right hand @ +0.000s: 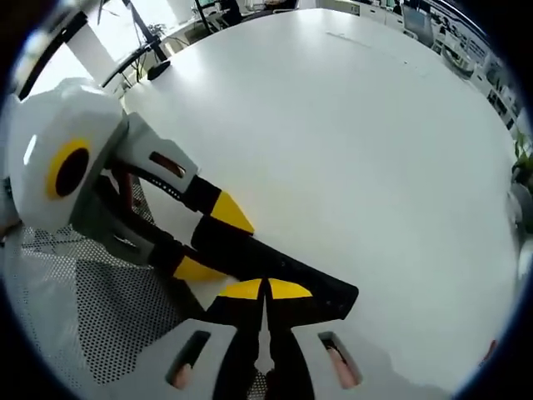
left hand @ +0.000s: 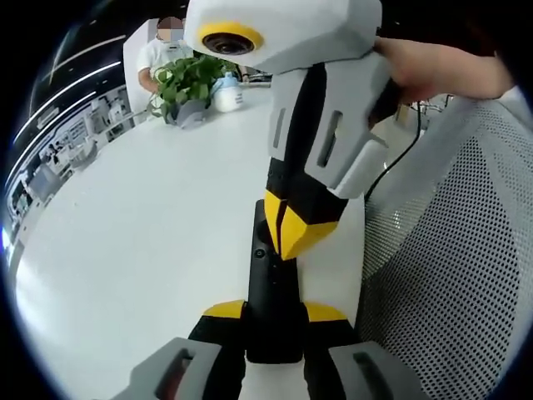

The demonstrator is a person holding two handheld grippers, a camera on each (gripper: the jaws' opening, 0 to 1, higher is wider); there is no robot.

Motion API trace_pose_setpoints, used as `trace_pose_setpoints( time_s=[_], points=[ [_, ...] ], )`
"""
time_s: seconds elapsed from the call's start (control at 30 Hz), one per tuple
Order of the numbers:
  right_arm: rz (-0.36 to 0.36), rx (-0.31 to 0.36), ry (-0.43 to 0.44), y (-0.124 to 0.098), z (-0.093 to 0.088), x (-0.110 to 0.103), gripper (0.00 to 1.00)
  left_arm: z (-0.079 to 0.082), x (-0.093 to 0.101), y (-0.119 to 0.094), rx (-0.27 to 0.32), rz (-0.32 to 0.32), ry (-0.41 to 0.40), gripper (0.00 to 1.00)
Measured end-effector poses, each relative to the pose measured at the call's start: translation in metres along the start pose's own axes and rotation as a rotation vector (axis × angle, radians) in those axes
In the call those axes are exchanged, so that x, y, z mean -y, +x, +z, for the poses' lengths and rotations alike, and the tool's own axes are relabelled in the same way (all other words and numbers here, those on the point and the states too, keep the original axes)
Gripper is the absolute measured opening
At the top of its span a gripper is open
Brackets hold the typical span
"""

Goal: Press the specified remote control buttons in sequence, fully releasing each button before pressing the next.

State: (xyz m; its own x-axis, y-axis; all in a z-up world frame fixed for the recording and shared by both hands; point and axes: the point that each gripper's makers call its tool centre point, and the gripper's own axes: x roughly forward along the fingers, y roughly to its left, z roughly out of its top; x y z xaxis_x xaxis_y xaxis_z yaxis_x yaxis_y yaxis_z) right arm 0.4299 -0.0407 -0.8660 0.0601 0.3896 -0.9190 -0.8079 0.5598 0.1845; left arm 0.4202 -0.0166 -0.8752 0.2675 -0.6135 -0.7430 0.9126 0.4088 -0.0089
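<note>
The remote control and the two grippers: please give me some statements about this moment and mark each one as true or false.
1. The left gripper holds the black remote control between its jaws. True.
2. The right gripper has its jaws wide open. False: its yellow tips are closed together, pressing down on the remote.
3. The table is white. True.
4. A potted plant stands directly beside the remote. False: it stands far away, at the other end of the table, next to a white bottle.
5. A mesh chair back shows beside the table edge. True.
</note>
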Motion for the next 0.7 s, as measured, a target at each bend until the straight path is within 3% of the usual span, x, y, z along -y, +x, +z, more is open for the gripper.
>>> trace_pose_setpoints(
  time_s=[0.47,0.7],
  points=[
    [0.006,0.023,-0.051,0.0022,0.0052,-0.0067,0.03,0.0014,0.0025,0.0018,0.004,-0.011,0.014,0.25],
    [-0.019,0.012,-0.072,0.0056,0.0054,-0.0001,0.02,0.0012,0.0022,0.0022,0.003,-0.013,0.014,0.25]
  ],
)
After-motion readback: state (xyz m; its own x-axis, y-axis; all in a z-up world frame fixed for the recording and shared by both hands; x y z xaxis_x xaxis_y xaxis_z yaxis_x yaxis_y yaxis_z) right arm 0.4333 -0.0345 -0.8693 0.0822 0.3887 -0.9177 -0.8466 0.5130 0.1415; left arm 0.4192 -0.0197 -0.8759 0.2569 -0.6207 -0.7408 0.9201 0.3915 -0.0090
